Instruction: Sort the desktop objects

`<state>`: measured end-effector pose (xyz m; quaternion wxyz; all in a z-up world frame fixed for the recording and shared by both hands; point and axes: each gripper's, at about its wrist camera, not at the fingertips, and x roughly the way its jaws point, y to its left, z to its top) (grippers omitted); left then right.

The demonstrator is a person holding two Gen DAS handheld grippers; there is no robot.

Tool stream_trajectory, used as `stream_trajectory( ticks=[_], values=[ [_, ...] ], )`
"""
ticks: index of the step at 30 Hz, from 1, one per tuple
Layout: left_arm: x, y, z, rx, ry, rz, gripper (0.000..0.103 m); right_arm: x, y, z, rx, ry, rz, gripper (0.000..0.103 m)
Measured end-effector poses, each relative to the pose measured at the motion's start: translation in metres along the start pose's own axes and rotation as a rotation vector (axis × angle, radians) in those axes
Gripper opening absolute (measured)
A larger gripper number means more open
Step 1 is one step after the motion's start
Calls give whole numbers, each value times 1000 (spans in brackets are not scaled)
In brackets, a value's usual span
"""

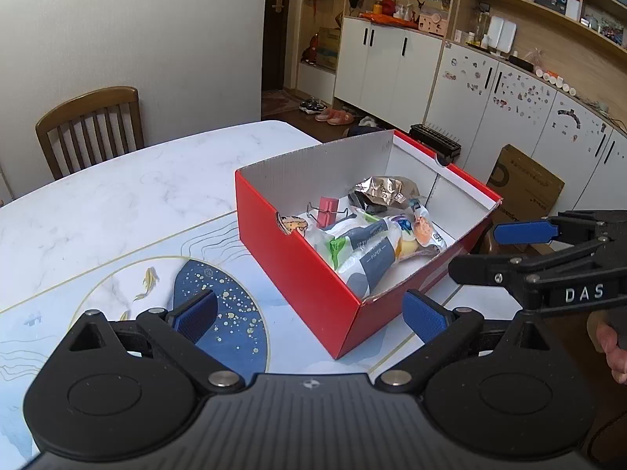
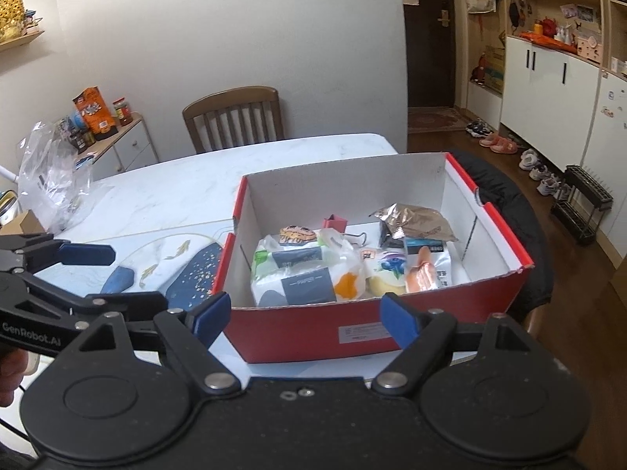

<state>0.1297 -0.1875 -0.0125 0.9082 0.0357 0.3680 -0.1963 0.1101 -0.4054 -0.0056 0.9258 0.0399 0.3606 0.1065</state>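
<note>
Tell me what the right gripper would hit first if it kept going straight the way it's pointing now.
Most likely the near red wall of the shoebox. The right gripper has its jaws open and empty, straddling that wall in the right wrist view. Depth is unclear; aimed slightly higher, it would clear the rim and meet the tissue pack inside.

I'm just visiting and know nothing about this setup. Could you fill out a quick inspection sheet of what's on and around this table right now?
Surface: marbled white table with a blue fish design.
Job's things: red box holding a tissue pack, pink binder clip, crumpled foil bag and snack packets.
Clutter: clear plastic bag at the table's far left.
Grippers: left tool and right tool both open, empty.
Cables: nothing seen.
Surroundings: wooden chair, white cabinets, shoes on the floor.
</note>
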Motion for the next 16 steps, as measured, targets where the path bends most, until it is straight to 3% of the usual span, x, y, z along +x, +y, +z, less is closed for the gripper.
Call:
stream_trajectory(
  ticks=[16],
  values=[
    [-11, 8, -3, 1, -17, 31, 101, 3, 5, -1, 19, 3, -18, 83]
  ],
)
